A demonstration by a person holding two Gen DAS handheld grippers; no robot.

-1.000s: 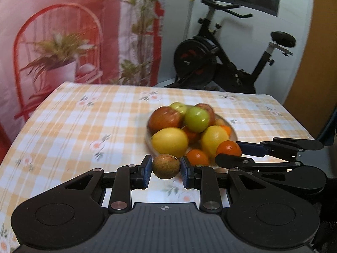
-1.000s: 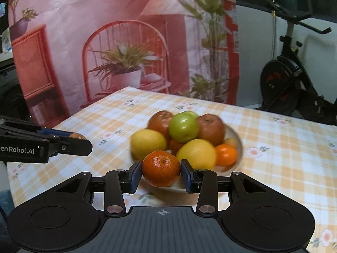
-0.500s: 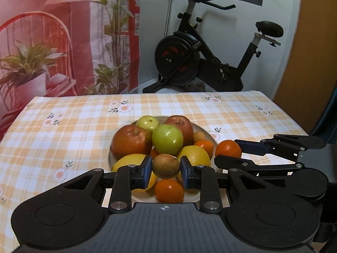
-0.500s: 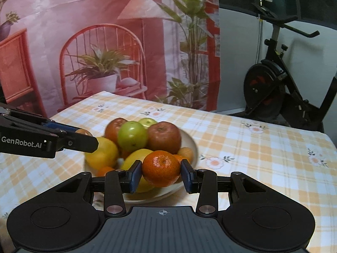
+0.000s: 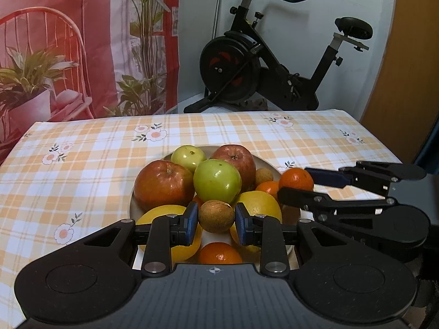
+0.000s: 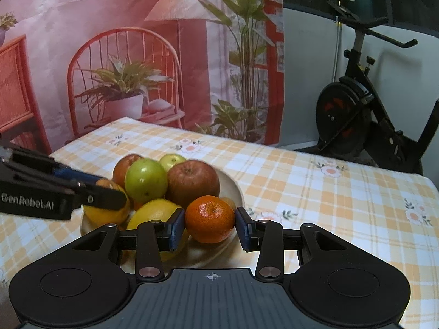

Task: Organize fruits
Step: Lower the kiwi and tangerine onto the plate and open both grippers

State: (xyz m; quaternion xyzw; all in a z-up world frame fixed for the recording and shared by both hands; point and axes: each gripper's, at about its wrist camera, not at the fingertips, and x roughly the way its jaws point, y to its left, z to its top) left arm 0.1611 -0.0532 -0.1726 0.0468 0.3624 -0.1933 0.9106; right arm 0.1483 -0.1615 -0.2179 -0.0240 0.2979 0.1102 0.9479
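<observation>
Two grippers hang over my landmark, the pale plate (image 5: 270, 164) heaped with fruit on the orange-checked tablecloth (image 5: 82, 164). My left gripper (image 5: 216, 218) is clamped on a small brown fruit (image 5: 216, 216), held above the plate's near edge. My right gripper (image 6: 210, 219) pinches a mandarin (image 6: 210, 218) between its blue pads, over the plate's near right rim in the right wrist view; from the left wrist view that same mandarin (image 5: 296, 178) sits at the plate's right side, with the right gripper's black fingers reaching in from beyond the plate.

On the plate I count two red apples (image 5: 163, 185), two green apples (image 5: 217, 181), two lemons (image 5: 258, 205), a few small oranges (image 5: 220, 252) and a little tan fruit (image 5: 264, 175) at the back right. The pile is crowded, so the green apple and a lemon lie directly ahead of the left gripper's fingers. In the right wrist view the left gripper's arm crosses in front of the plate's left side and covers part of a lemon there.

Beyond the plate, past the table's far edge, hangs a printed backdrop (image 6: 137, 54) showing a red chair, a potted plant and a lamp. Right of it stands a black exercise bike (image 5: 263, 68).

I can read "GenRobot.AI" (image 6: 27, 205) in white on the left gripper's side, left of the plate.
</observation>
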